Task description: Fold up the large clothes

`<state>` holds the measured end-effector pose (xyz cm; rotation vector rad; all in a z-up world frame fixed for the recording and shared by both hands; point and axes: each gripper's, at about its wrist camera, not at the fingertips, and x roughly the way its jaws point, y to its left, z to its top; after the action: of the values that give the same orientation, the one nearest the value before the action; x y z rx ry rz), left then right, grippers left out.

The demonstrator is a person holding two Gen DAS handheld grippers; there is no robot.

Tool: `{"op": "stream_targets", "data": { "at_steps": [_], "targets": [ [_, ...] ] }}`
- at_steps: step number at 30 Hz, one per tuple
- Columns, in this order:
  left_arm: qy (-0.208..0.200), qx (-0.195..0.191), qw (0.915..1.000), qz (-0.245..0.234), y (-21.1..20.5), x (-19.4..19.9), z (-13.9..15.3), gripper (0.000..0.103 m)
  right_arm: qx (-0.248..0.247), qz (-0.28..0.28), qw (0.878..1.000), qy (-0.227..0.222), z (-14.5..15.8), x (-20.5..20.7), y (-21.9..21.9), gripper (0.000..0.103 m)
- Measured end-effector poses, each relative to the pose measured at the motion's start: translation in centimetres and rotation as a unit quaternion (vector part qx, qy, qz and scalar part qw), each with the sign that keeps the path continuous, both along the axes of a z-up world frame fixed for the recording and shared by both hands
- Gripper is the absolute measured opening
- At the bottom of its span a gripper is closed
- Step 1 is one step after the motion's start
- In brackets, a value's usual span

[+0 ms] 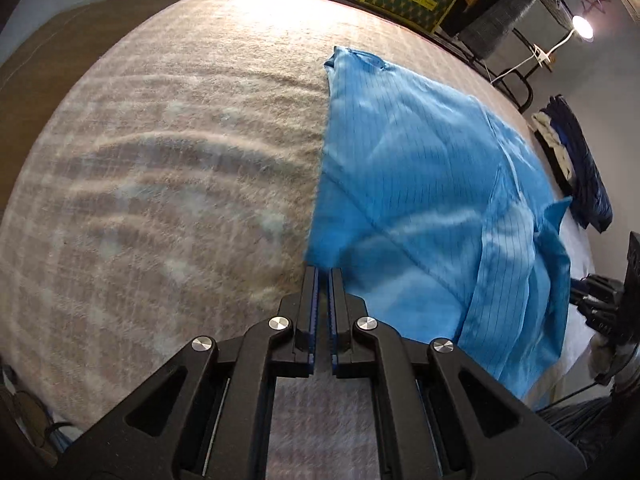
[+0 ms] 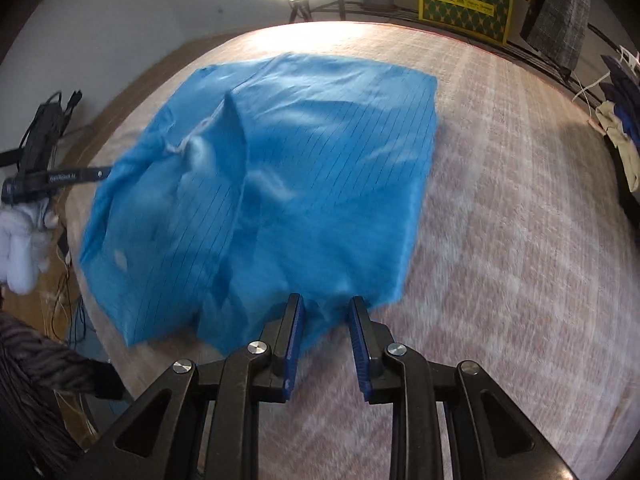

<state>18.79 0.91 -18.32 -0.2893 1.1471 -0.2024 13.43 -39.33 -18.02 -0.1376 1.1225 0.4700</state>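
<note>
Our left gripper [image 1: 323, 276] has its fingers pinched on the blue garment's [image 1: 420, 200] edge; our right gripper [image 2: 326, 308] has fingers part open, bunched cloth between them, over the blanket [image 2: 500, 240].

The garment [image 2: 280, 184] lies on the blanket [image 2: 520, 220], box [image 2: 466, 0] behind.

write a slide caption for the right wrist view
Right gripper grips the blue garment on a fuzzy blanket.
</note>
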Motion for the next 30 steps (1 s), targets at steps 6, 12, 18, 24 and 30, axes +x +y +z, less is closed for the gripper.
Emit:
{"op": "stream_targets", "data": {
  "at_steps": [6,12,18,24,30],
  "targets": [
    [-0.018,-0.096,0.9947,0.034,3.6,-0.1,2.2,0.029,0.082,-0.019,0.996,-0.007,2.3,-0.4,-4.0,0.048],
    [-0.019,-0.259,0.9638,0.062,6.3,2.3,3.0,0.058,0.248,-0.098,0.964,-0.006,3.0,2.3,-9.1,0.069],
    [0.030,-0.286,0.9558,0.062,6.6,5.2,0.1,0.058,0.277,-0.131,0.950,0.053,0.0,6.5,-10.1,0.055],
    [0.050,-0.309,0.9468,0.078,7.8,6.6,-2.2,0.058,0.314,-0.130,0.936,0.093,-1.8,8.7,-10.4,0.055],
    [0.059,-0.323,0.9426,0.062,7.2,7.8,-3.1,0.058,0.323,-0.135,0.931,0.105,-3.2,10.2,-10.6,0.053]
  ]
}}
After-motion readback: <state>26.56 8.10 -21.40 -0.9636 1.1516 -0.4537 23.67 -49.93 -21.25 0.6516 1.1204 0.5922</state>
